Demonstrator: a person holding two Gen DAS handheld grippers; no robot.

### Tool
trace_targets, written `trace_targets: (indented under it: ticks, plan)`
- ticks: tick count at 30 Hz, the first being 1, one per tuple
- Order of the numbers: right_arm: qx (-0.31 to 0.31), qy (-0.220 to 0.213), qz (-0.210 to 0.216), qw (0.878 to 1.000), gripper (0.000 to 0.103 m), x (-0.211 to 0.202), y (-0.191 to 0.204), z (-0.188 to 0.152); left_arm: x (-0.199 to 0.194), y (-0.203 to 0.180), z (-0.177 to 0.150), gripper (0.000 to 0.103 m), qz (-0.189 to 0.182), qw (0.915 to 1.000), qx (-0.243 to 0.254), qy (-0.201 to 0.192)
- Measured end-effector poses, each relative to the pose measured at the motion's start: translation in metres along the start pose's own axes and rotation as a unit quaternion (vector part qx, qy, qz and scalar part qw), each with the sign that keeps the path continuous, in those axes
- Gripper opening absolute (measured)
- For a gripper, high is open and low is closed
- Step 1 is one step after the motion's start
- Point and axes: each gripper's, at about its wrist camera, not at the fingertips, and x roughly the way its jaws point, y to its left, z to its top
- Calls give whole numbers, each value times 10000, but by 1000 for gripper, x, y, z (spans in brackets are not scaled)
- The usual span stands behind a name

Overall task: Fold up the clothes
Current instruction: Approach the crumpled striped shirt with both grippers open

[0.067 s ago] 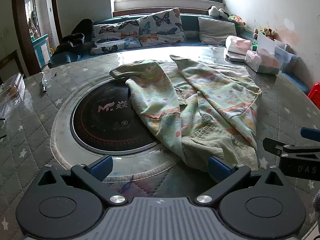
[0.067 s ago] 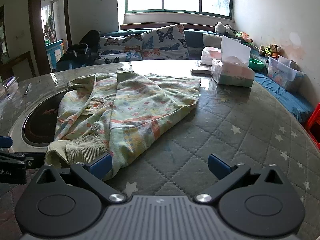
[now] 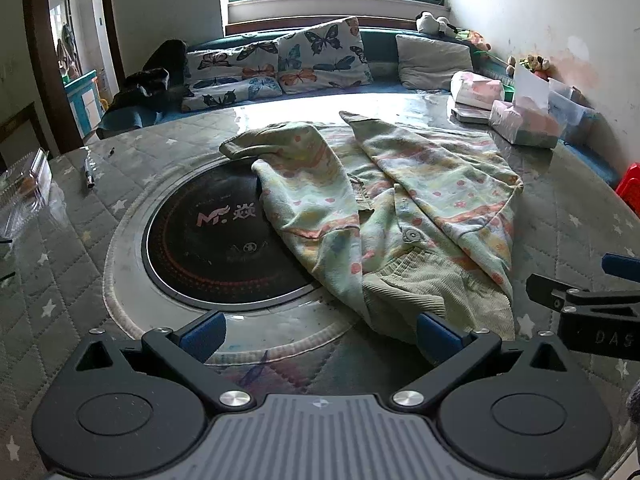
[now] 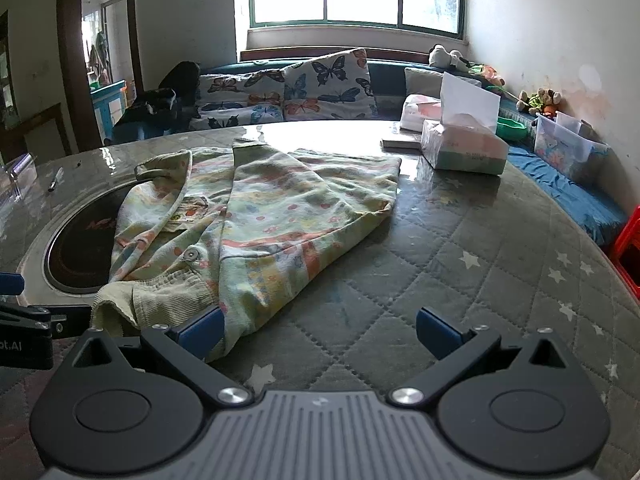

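On the left, the left hand-held gripper hovers with its fingers spread and empty over the near rim of the round black hob set in the worktop. The patterned jacket lies mid-worktop, partly over the hob, its two front flaps drawn loosely inward but rumpled, its ribbed hem nearest; it looks part-folded at most, not a neat bundle. On the right, the right hand-held gripper is likewise spread and empty, its left finger just beside the hem.
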Motion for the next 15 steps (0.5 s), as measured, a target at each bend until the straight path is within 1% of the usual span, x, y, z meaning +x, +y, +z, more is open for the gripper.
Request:
trace_targets:
  ticks: [8,10,15]
  plan:
    - [46,-137,120,9998,103,-5,2,2,-10,-7,-1,103,11,9998,145,-140]
    - [31,-178,134,9997,103,-7,3,0,-11,-9,0,103,-7,9998,163,-119]
    - [30,-100,139,9998,103,-6,3,1,-9,-12,3,103,-33,9997,216,-51]
